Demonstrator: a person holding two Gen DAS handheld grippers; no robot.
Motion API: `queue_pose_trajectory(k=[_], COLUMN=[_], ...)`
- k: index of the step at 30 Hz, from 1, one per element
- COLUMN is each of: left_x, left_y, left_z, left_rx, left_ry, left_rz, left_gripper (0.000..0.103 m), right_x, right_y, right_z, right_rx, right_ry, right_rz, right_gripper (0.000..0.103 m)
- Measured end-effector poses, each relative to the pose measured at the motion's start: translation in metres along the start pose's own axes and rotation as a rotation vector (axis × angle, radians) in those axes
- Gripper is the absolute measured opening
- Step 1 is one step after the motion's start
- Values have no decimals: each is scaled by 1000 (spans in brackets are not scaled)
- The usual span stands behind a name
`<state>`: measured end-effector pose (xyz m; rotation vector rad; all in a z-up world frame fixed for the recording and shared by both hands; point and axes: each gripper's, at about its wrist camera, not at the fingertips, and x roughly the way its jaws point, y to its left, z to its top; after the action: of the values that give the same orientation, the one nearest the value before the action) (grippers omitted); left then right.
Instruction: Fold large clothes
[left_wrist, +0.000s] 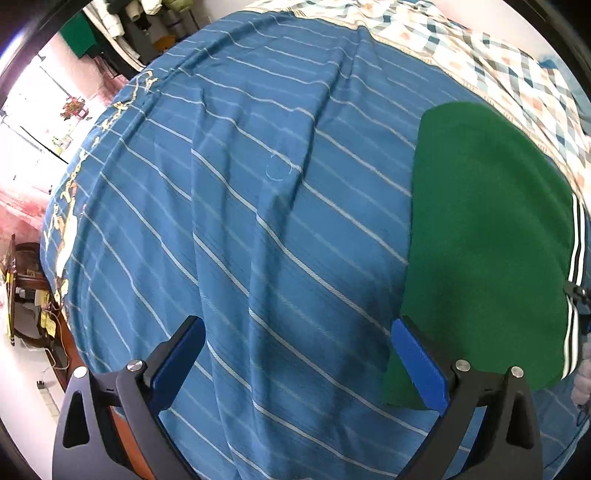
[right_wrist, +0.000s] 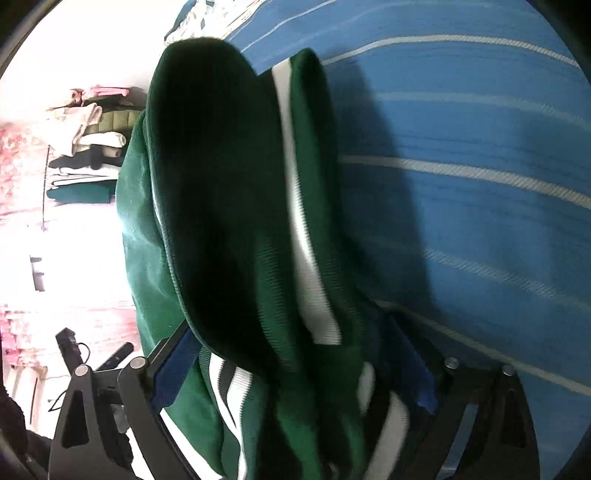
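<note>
**Green garment draped on striped bedspread as two grippers work**

Green garment (left_wrist: 487, 236), a large piece with white and dark stripes along one edge, lies spread on a blue bedspread (left_wrist: 240, 203) crossed by thin pale lines. The bedspread covers most of the left wrist view, wrinkled in long folds, with a checked quilt (left_wrist: 509, 62) beyond it at the top right. Stacked clothes (right_wrist: 88, 147) sit on shelving in the bright background of the right wrist view.

From the right wrist, the garment (right_wrist: 236, 206) rises in a thick bundle close to the lens, its striped trim running down between the fingers of the right gripper (right_wrist: 295, 365). The jaws stand wide with the fabric between them; whether the pads press on the cloth cannot be told, since the picture is blurred and the far finger is largely hidden behind the folds.

The left gripper (left_wrist: 295, 354) hangs over the bedspread with its jaws apart and nothing between them. Its blue-padded right finger (left_wrist: 421, 365) overlaps the near edge of the garment.
</note>
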<state>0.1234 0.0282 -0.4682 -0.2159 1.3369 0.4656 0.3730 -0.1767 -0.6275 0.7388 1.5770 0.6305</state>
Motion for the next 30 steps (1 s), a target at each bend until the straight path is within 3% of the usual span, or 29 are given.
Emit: queue_pose_trajectory(k=[2, 5, 7, 9, 13, 14, 16, 17, 19, 23, 25, 26, 29, 30], left_x=[11, 22, 23, 18, 24, 30, 45, 54, 69, 94, 98, 98, 89, 86], left_y=[3, 15, 23, 31, 24, 17, -3, -15, -40, -83, -95, -99, -104, -103], left_z=[0, 12, 25, 42, 73, 81, 94, 100, 108, 114, 115, 116, 115, 115], left_rx=[16, 31, 36, 35, 92, 111, 149, 166, 208, 350, 391, 396, 421, 422], left_ry=[14, 28, 32, 16, 53, 75, 121, 142, 172, 214, 216, 216, 199, 194], left_rz=[-13, -43, -100, -193, -415, -479, -604, -670, -748, -765, -790, -809, -796, -792], left_gripper=[103, 103, 103, 103, 103, 103, 103, 103, 103, 103, 101, 89, 79, 74], right_x=[0, -3, -2, 7, 28, 30, 40, 42, 50, 66, 88, 99, 114, 116], right_y=[-1, -3, -3, 4, 13, 13, 20, 22, 23, 22, 32, 40, 56, 59], right_z=[-10, -30, -59, -90, -131, -132, -125, -120, -106, -83, -68, -62, -51, -52], right_rx=[63, 269, 411, 491, 489, 474, 395, 359, 293, 238, 213, 195, 203, 225], right_ry=[-45, -124, -164, -174, -173, -179, -189, -197, -195, -175, -154, -152, -170, -181], right_rz=[-7, 79, 188, 215, 157, 142, 51, 23, 50, 125, 117, 102, 80, 93], right_gripper=[64, 50, 44, 43, 48, 50, 64, 65, 68, 79, 87, 88, 83, 68])
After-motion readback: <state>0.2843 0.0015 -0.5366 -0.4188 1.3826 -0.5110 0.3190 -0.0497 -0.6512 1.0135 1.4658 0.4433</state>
